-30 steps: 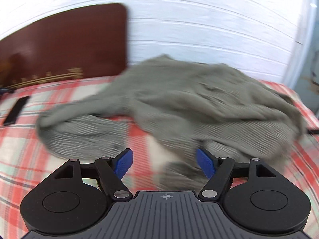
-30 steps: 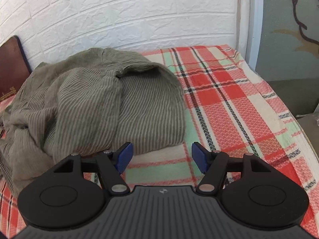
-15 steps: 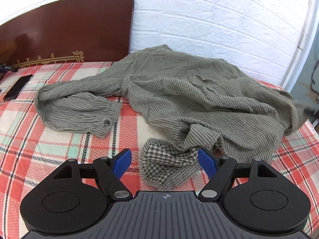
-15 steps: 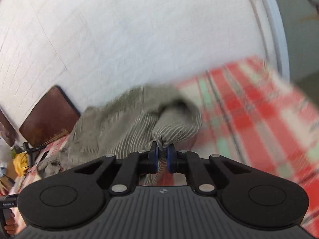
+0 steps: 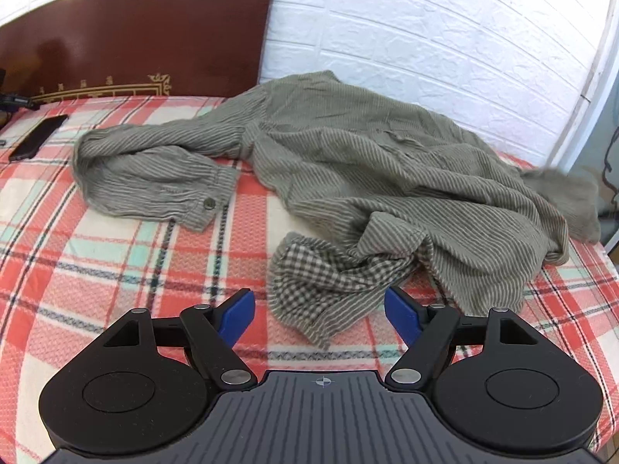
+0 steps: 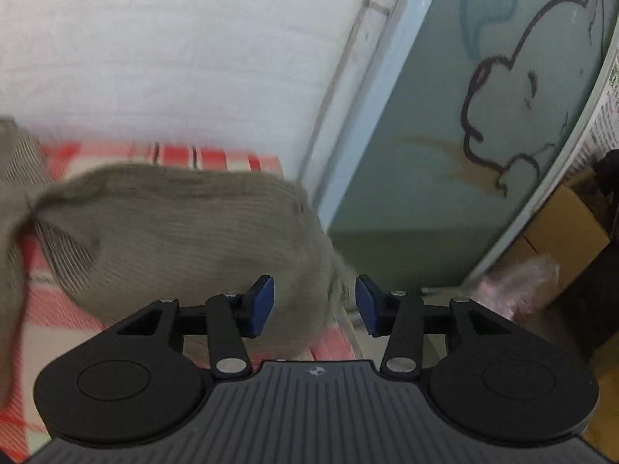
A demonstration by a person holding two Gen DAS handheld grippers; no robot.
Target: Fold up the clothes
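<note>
In the left wrist view we see the dark phone [image 5: 38, 137] at the far left edge on the plaid blanket [image 5: 116, 255], below the brown headboard [image 5: 135, 34] in the upper left. The striped shirt [image 5: 367, 162] lies crumpled across the middle of the frame, its long axis running from the left, where a sleeve doubles back with its buttoned cuff [image 5: 209, 203] pointing down and right, to the right edge of the bed. A checked inner flap [image 5: 321, 282] is turned out toward the bottom centre. Bare blanket lies open at the lower left. Our left gripper [image 5: 319, 313] hovers spread wide, just before the flap, holding nothing.

In the right wrist view, much blurred, a lobe of the shirt [image 6: 185, 228] fills the left and centre, reaching the bed's edge. Our right gripper [image 6: 314, 303] is parted, with cloth between and behind the pads; we cannot tell whether it touches. Right of it come a pale green panel [image 6: 425, 96] and a cardboard box [image 6: 561, 224].
</note>
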